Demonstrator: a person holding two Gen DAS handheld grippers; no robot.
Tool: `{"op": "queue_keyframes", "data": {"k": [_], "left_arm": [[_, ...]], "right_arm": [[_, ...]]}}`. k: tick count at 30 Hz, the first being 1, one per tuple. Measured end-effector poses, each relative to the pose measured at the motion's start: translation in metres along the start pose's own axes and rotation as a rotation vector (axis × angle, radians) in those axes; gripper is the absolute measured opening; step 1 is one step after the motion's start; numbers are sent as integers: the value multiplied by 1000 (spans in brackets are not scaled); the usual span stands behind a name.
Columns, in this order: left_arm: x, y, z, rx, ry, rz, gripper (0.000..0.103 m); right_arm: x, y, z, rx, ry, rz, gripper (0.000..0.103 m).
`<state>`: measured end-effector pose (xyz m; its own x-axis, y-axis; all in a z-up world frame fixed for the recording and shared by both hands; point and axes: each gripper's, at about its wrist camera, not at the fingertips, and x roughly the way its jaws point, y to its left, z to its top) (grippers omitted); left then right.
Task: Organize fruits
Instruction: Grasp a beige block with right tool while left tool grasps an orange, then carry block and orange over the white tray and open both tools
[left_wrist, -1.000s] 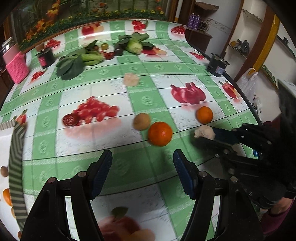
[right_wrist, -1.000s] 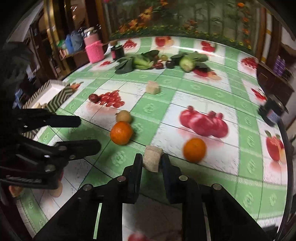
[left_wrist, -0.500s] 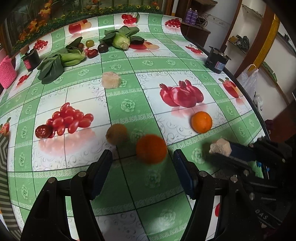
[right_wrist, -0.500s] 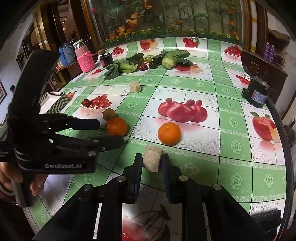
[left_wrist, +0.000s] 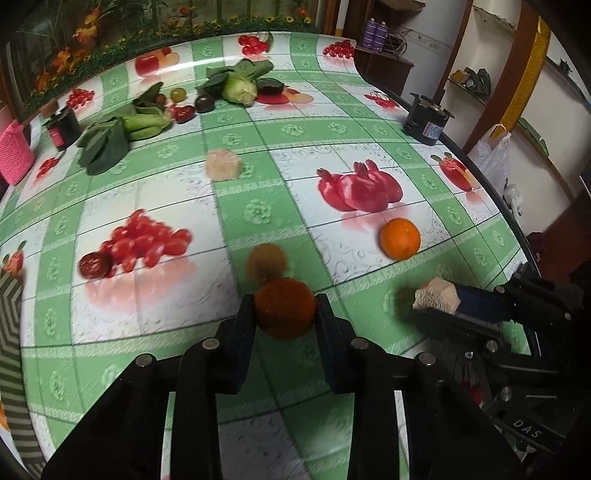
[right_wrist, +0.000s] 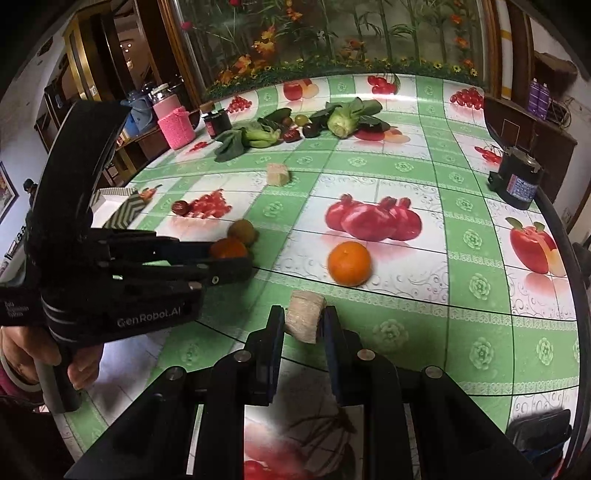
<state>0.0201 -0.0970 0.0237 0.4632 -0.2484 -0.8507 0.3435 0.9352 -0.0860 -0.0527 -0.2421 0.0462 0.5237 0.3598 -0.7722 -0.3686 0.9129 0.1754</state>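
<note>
My left gripper is shut on an orange near the table's front; it also shows in the right wrist view. A brown kiwi-like fruit sits just behind it. My right gripper is shut on a beige cube-shaped piece, seen at the right in the left wrist view. A second orange lies on the cloth ahead of the right gripper. Another beige cube lies mid-table. A dark red fruit sits at the left.
Leafy greens, a cabbage and small dark fruits lie at the far side. A striped tray is at the left edge. A black jar, a dark jar and a pink holder stand near the edges.
My left gripper moved forward and closed on the near orange, which was lying free between its open fingers before. My right gripper keeps holding the beige cube.
</note>
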Motion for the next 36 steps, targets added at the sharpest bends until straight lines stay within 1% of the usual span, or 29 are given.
{"op": "queue_keyframes", "data": {"k": [6, 9, 19, 30, 36], "left_arm": [[-26, 17, -13, -28, -38, 43, 28], [-39, 26, -23, -26, -62, 92, 28], [-77, 67, -49, -80, -125, 187, 28], [-114, 116, -76, -153, -171, 269, 28], [-128, 143, -91, -196, -178, 306, 28]], "right_arm": [[2, 24, 4, 9, -4, 16, 22], [5, 43, 5, -3, -5, 25, 22], [12, 102, 15, -58, -9, 67, 22], [24, 166, 26, -143, 0, 111, 22], [26, 199, 33, -194, -3, 145, 22]]}}
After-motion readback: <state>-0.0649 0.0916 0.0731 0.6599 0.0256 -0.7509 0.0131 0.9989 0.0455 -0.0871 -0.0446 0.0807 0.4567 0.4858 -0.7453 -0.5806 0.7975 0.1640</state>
